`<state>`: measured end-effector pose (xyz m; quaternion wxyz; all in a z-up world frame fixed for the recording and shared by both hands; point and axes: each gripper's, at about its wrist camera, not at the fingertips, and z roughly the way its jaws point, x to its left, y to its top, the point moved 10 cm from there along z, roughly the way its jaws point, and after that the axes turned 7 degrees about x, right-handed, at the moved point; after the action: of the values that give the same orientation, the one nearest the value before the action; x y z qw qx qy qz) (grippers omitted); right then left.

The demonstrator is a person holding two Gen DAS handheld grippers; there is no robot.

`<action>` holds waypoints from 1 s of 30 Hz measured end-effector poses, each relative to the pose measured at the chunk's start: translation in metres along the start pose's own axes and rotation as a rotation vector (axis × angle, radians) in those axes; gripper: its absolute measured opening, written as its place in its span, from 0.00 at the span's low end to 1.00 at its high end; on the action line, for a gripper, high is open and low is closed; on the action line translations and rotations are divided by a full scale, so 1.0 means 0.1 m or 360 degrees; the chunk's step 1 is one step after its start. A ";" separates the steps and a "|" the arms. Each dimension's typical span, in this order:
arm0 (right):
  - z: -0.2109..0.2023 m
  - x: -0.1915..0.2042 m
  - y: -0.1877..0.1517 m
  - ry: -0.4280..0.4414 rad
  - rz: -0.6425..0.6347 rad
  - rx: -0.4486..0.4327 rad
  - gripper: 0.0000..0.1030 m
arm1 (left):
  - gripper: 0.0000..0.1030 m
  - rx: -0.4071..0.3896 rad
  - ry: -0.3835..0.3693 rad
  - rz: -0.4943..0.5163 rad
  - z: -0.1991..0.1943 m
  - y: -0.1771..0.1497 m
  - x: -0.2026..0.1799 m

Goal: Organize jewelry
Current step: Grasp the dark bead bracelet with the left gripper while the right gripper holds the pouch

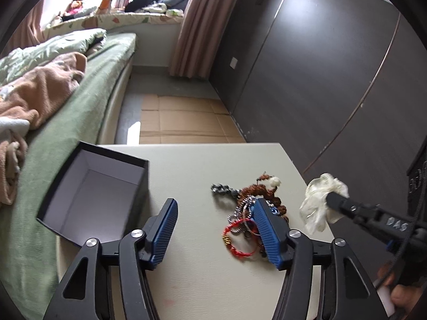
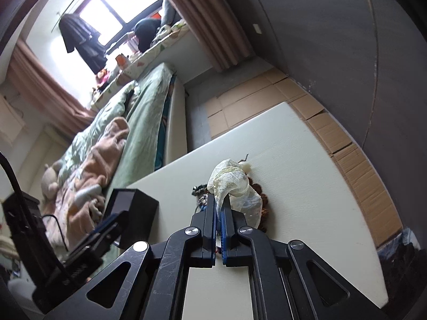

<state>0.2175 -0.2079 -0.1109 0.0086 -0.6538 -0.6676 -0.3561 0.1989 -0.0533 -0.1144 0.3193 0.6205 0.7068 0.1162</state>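
A tangled pile of jewelry (image 1: 248,210) lies on the cream table (image 1: 192,280): brown beads, a silver chain, a red cord bracelet. My left gripper (image 1: 214,208) is open and empty above the table, its right finger over the pile. An open black box (image 1: 93,194) with a white inside stands at the left. My right gripper (image 2: 219,200) is shut on a cream gauzy pouch (image 2: 232,180), held above the pile; the pouch also shows in the left wrist view (image 1: 319,200).
A bed (image 1: 66,112) with green sheets and a pink blanket borders the table on the left. Flattened cardboard (image 1: 181,122) covers the floor beyond. A dark wardrobe (image 1: 320,66) stands at the right. The black box also shows in the right wrist view (image 2: 136,213).
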 end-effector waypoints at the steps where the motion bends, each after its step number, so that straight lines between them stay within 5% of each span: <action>1: -0.03 -0.02 0.01 0.0002 0.0018 -0.0010 0.04 | 0.50 0.0014 -0.0002 0.0004 0.03 -0.01 -0.02; 12: -0.17 -0.36 0.12 -0.0009 0.0210 -0.0038 0.04 | 0.46 0.0194 -0.0054 0.0192 0.38 -0.36 -0.52; 30: -0.21 -0.55 0.11 0.0076 0.0330 -0.0009 0.04 | 0.46 0.0233 0.0284 0.0376 0.76 -0.60 -0.57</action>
<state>0.2257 -0.2670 -0.1162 0.0594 -0.7106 -0.5951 -0.3706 0.1978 -0.1370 -0.1887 0.1933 0.7082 0.6610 0.1558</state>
